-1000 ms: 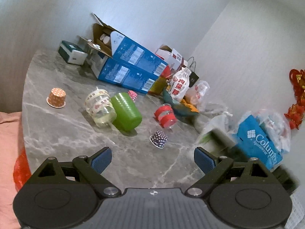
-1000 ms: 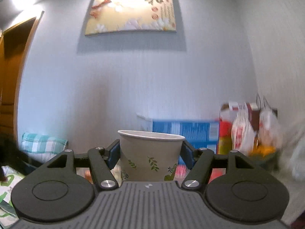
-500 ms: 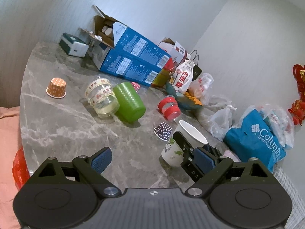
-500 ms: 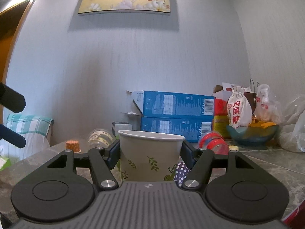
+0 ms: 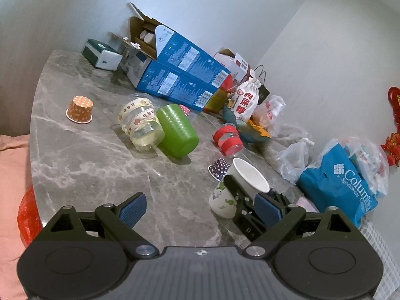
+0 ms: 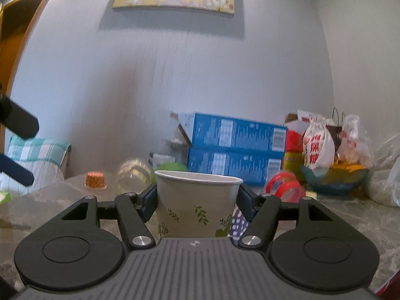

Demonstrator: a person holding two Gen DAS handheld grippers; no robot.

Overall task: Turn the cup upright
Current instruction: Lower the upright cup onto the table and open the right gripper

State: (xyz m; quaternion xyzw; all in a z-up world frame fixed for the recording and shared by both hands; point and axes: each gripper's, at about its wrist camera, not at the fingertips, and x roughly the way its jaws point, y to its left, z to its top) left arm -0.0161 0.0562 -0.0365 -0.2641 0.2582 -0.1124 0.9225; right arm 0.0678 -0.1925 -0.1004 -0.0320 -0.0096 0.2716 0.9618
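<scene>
Paper cup (image 6: 198, 206) with leaf print, mouth up, pinched between the fingers of the right claw (image 6: 198, 200), base at or just above the marble surface (image 5: 100, 165). Left claw (image 5: 197, 208) wide open, empty, just beside. Risks: crushing the thin wall by squeezing; tipping on release; knocking the dotted cup (image 5: 219, 169) just ahead.
</scene>
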